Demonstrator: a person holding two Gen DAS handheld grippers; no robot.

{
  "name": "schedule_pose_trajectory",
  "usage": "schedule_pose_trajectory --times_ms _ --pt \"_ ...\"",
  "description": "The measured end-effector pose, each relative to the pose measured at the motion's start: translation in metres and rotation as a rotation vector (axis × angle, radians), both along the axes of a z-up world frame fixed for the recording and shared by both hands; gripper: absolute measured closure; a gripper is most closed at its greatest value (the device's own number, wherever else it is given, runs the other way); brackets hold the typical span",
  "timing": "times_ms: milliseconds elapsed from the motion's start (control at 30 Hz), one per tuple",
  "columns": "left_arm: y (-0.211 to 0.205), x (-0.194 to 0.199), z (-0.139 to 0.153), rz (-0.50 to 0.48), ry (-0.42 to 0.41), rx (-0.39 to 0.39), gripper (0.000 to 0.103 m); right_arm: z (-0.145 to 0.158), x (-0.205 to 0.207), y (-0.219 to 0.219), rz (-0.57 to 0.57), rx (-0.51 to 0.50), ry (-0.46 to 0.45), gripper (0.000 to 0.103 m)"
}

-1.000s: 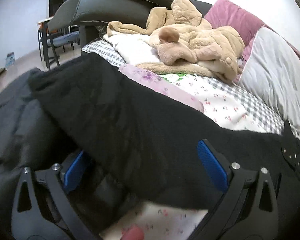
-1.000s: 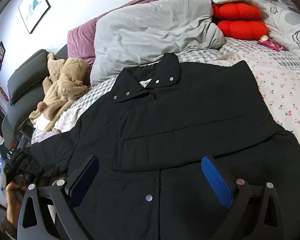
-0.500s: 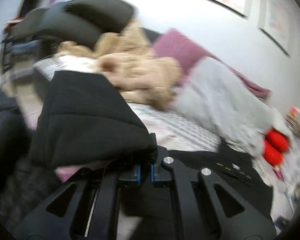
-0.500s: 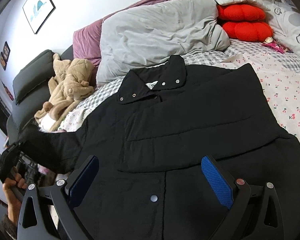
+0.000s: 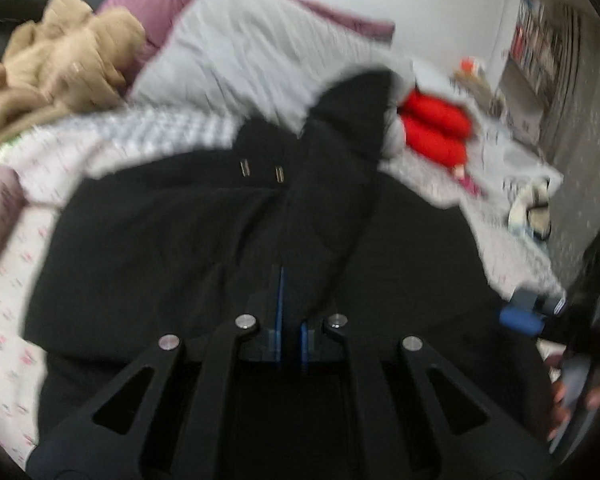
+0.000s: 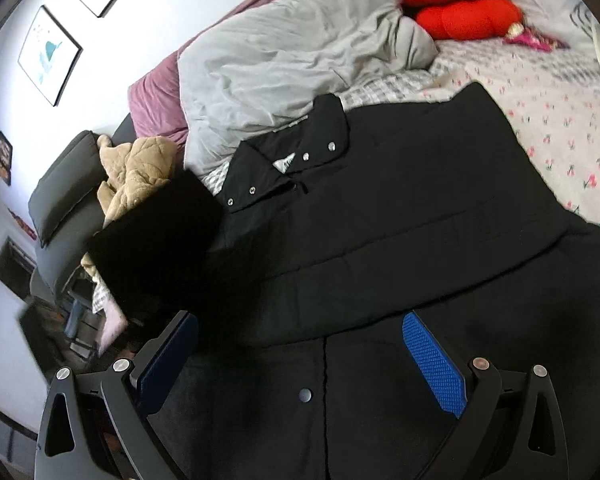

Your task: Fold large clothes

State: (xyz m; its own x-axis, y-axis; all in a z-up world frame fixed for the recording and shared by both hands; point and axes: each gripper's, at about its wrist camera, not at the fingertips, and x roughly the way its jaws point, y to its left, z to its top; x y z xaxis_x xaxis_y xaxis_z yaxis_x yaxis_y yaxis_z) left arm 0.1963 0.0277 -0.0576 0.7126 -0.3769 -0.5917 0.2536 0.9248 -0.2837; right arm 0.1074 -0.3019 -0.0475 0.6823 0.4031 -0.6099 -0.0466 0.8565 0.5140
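A large black jacket (image 6: 380, 220) lies spread front-up on the bed, collar with snap buttons toward the grey duvet. My left gripper (image 5: 290, 320) is shut on the jacket's black sleeve (image 5: 340, 152), which stands up from between the blue pads and hangs over the jacket body (image 5: 160, 260). In the right wrist view the lifted sleeve (image 6: 156, 240) shows at the jacket's left side. My right gripper (image 6: 300, 332) is open just above the lower front of the jacket, near a snap button (image 6: 305, 395), with nothing between its pads. The left wrist view is motion-blurred.
A grey duvet (image 6: 292, 56) and a purple blanket (image 6: 152, 100) are heaped behind the collar. Red cushions (image 6: 456, 4) lie far right, a tan coat (image 6: 136, 176) and dark cushions (image 6: 64, 200) at left. Floral sheet (image 6: 560, 120) shows right of the jacket. A hand (image 5: 560, 404) sits at the left view's right edge.
My left gripper has shut on the black sleeve and swung it to the right, from beside the bed to over the jacket body. The right gripper stays open, barely shifted.
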Motion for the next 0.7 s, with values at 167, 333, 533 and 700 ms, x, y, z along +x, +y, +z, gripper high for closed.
schedule_pose_trajectory --times_ms 167,333,533,700 --pt "-0.012 -0.009 -0.015 -0.101 0.124 -0.015 0.063 -0.011 0.009 0.001 0.045 0.098 0.022 0.0" --pt "0.006 -0.038 0.017 -0.064 0.031 0.057 0.015 -0.02 0.02 0.002 0.089 0.239 0.037 0.0" --pt "0.07 -0.029 0.01 0.159 0.084 0.078 0.001 -0.031 0.043 0.024 0.111 0.176 0.043 0.0" --pt "0.101 -0.016 -0.008 0.25 0.134 0.033 0.001 -0.063 0.065 0.046 0.106 0.072 0.099 0.01"
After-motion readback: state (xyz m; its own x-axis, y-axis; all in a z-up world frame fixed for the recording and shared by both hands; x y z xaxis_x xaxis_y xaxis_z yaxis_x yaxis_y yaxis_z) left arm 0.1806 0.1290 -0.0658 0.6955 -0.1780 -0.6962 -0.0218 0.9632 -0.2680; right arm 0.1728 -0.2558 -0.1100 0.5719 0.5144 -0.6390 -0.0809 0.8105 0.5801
